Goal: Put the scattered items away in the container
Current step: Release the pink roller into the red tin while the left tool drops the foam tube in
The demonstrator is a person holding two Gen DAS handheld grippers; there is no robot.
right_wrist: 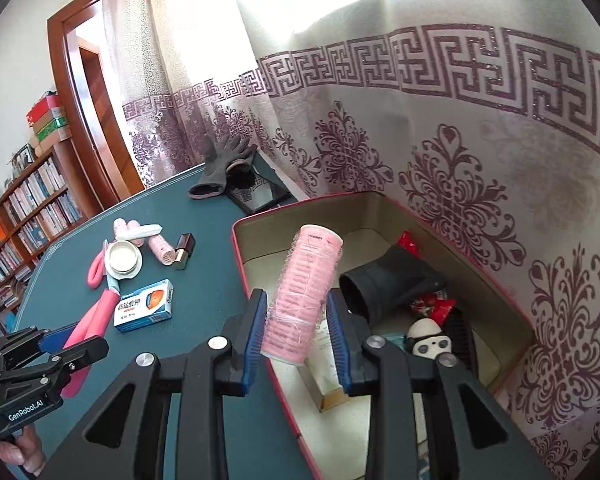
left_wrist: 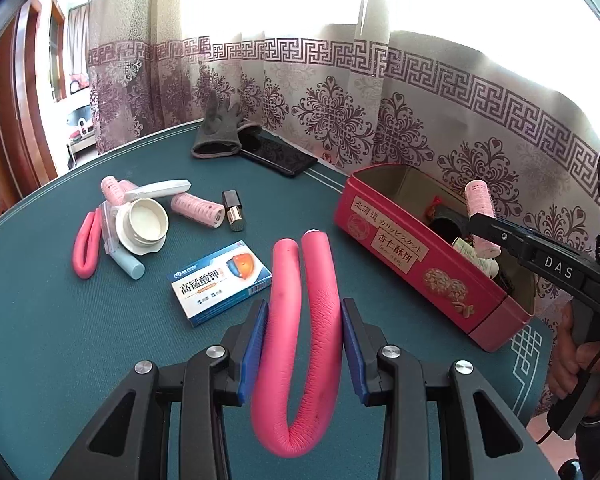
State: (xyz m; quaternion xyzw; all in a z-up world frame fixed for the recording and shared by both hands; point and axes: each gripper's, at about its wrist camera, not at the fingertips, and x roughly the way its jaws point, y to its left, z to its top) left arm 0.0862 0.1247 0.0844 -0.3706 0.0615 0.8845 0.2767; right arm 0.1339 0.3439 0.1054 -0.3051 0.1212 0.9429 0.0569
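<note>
Left gripper (left_wrist: 304,340): I have its ribbed blue pads pinching a folded pink foam rod (left_wrist: 300,340), wrinkled and U-shaped, at bottom centre of the left view.
Right gripper (right_wrist: 296,324): I see it clamped on a bristly pink hair roller (right_wrist: 304,292) (a ridged cylinder), tilted over the box's near rim.
Red tin box (left_wrist: 400,256): rectangular, glossy, open-topped, at right of the left view.
Scattered pile: second foam rod (left_wrist: 86,246), round white lid (left_wrist: 146,222), cardboard medicine box (left_wrist: 220,282), upper left on green felt table (left_wrist: 60,340).
</note>
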